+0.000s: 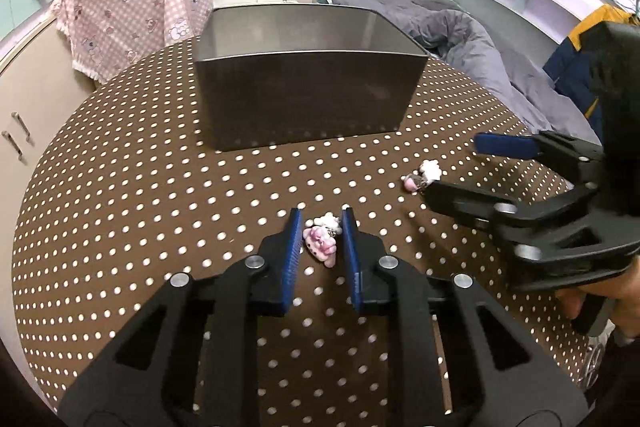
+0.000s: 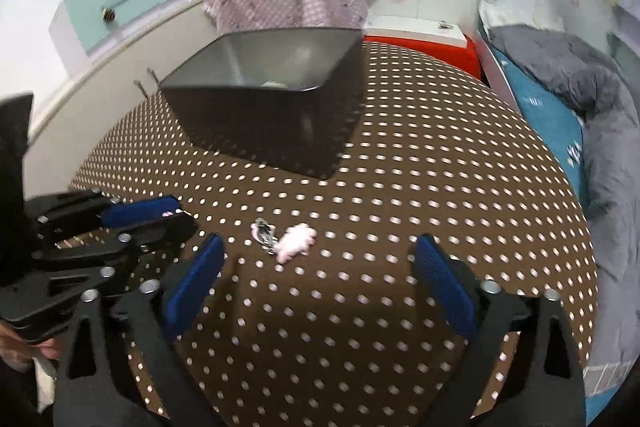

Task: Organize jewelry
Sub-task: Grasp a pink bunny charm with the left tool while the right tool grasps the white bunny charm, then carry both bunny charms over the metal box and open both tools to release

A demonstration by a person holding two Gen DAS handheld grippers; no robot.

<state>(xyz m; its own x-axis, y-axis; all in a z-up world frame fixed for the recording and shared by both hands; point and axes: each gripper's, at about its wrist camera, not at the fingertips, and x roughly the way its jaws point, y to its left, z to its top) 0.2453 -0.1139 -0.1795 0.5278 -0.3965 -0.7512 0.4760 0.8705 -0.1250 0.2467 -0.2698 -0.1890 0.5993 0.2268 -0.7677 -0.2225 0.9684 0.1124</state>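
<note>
Left wrist view: left claw tilted down at worktop in front of grey bin, jaws narrow around pink charm, contact unclear; right wrist view: right claw angled down, jaws wide, second charm lying loose between fingertips.

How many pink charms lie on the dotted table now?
2. One pink charm lies between the left gripper fingers; the other charm lies ahead of the right gripper. More may be hidden inside the tin.
</note>
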